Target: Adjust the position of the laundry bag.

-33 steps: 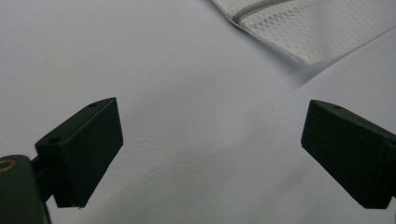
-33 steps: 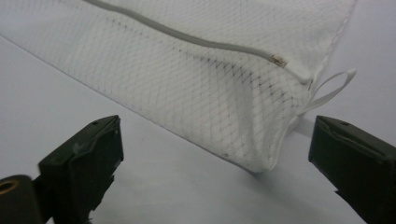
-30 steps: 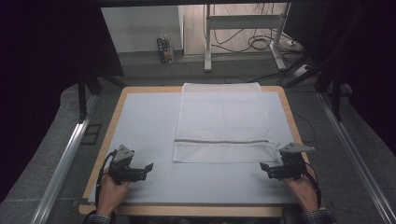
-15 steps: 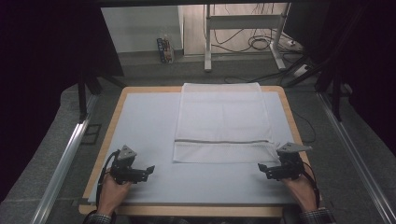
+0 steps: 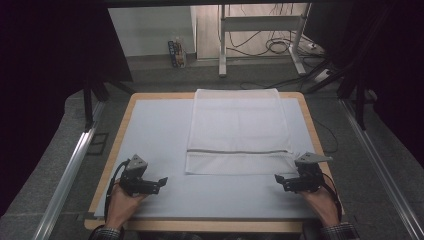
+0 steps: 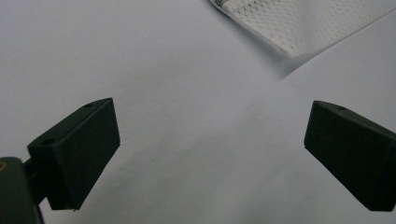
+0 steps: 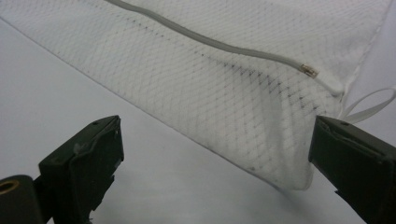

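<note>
A white mesh bag (image 5: pixel 239 131) lies flat on the bench (image 5: pixel 150 130), long axis running near to far. The right claw (image 5: pixel 281 181), jaws apart, sits just beside its near right corner; the left claw (image 5: pixel 159 183), also apart, is farther off.

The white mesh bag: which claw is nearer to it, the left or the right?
Right. The right claw sits just off the near right corner of the mesh bag. The left claw rests farther off, left of its near left corner.
</note>
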`<act>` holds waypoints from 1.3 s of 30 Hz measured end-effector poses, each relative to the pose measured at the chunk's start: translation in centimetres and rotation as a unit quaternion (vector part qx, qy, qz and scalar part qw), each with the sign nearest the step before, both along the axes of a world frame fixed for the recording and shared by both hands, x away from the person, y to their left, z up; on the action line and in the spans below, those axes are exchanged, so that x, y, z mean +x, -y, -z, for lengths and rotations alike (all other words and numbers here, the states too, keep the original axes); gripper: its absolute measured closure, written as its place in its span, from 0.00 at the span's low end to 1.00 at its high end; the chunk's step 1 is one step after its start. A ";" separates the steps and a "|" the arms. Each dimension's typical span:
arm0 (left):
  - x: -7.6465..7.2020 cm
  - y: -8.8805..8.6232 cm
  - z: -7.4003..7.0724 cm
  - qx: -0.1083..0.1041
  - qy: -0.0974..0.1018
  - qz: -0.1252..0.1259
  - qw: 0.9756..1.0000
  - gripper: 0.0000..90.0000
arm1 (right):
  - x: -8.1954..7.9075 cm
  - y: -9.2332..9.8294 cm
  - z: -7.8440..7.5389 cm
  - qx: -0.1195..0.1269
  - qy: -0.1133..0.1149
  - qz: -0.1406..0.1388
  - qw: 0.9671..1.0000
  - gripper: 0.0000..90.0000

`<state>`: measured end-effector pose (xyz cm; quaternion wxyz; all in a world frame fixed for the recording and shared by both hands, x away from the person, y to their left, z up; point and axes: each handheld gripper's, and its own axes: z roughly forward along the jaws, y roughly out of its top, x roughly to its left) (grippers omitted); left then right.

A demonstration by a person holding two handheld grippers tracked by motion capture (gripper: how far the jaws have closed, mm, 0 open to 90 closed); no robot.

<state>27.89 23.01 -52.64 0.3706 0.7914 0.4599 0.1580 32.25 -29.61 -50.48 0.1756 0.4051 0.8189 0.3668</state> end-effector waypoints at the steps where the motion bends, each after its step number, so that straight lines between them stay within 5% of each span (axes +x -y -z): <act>1: 0.1 0.1 0.0 0.003 0.001 0.001 1.000 0.05 | 0.0 0.0 0.0 0.002 0.002 0.001 1.000 0.04; 12: 1.3 0.7 -0.1 0.007 0.002 -0.008 1.000 0.10 | 0.3 -0.5 -0.4 0.020 0.009 0.005 1.000 0.02; 20: 3.1 1.6 -0.3 0.029 0.006 0.004 1.000 0.13 | 0.8 -1.0 -0.7 0.002 0.001 0.009 1.000 0.03; 39: 7.2 3.6 -0.9 0.020 0.008 0.032 0.999 0.22 | 2.8 -0.7 -1.7 -0.005 0.016 0.029 0.999 0.27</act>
